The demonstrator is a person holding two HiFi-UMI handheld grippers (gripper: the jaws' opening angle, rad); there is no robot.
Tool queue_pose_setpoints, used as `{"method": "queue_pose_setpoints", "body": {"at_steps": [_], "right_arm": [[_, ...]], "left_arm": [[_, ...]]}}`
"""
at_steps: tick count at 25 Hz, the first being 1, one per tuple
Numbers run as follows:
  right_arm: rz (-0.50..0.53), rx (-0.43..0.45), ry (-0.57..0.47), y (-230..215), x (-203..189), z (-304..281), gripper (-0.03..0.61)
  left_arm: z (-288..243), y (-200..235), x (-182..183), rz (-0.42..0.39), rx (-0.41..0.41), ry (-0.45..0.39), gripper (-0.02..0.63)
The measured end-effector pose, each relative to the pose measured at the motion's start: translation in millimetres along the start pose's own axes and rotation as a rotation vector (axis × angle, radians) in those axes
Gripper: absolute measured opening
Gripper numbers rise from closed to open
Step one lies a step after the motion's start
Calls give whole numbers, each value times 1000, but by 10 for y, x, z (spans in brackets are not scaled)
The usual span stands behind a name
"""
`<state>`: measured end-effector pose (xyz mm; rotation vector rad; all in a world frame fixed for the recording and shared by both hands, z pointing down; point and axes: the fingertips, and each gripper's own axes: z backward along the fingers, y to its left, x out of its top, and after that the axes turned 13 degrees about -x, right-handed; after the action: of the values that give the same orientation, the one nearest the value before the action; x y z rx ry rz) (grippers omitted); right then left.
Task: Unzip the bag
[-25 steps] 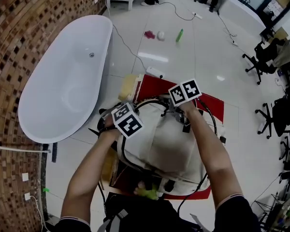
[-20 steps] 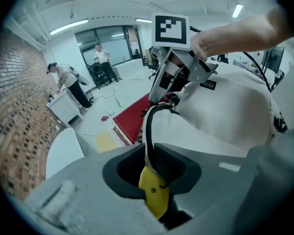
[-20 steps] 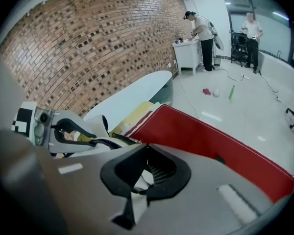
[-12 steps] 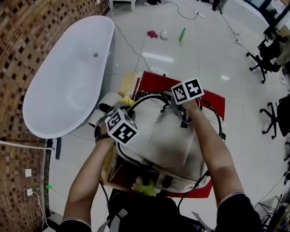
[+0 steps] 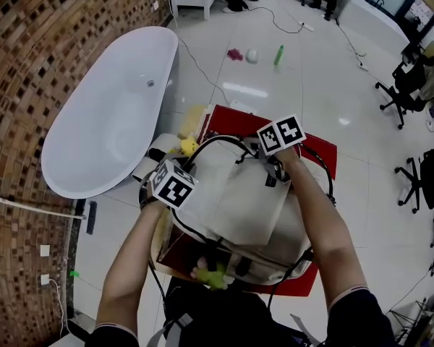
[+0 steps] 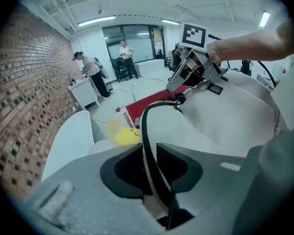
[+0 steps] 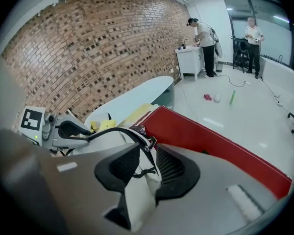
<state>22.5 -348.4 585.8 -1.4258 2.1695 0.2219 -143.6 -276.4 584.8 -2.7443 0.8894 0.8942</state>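
White floor tiles point(image 5: 304, 85) all round; cream canvas bag with black piping point(image 5: 239, 201) sits mid-frame on the red surface point(image 5: 231, 121). Left gripper point(image 6: 149, 168), just closing, pinches the piping. Right gripper point(image 7: 148, 170) has just opened, so the thin black zip cord point(image 7: 143, 173) lies loose between its jaws and could slip free.

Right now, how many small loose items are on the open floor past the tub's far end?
3, in a row: a pink item, a white ball right of it, then a green bottle-like item. Others may be hidden behind the bag.
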Motion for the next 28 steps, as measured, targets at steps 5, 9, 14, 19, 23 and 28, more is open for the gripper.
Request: {"method": "queue_pose_setpoints", "body": {"at_steps": [5, 9, 14, 19, 23, 28], "right_arm": [[30, 8, -170, 62, 253, 583, 108], [123, 31, -366, 520, 356, 1284, 47], [236, -23, -588, 1128, 226, 2220, 5], [261, -171, -741, 1632, -212, 2952, 5], [226, -257, -798, 1957, -683, 3178, 5], [157, -275, -848, 2301, -1180, 3283, 5]], "left_arm": [[408, -57, 237, 27, 70, -146, 95], [884, -362, 475, 40, 24, -300, 3], [1421, -810, 708, 9, -31, -496, 3], [1905, -1411, 546, -12, -95, -653, 3], [2154, -1801, 300, -5, -146, -729, 3], [2421, -2242, 97, -7, -188, -815, 3]]}}
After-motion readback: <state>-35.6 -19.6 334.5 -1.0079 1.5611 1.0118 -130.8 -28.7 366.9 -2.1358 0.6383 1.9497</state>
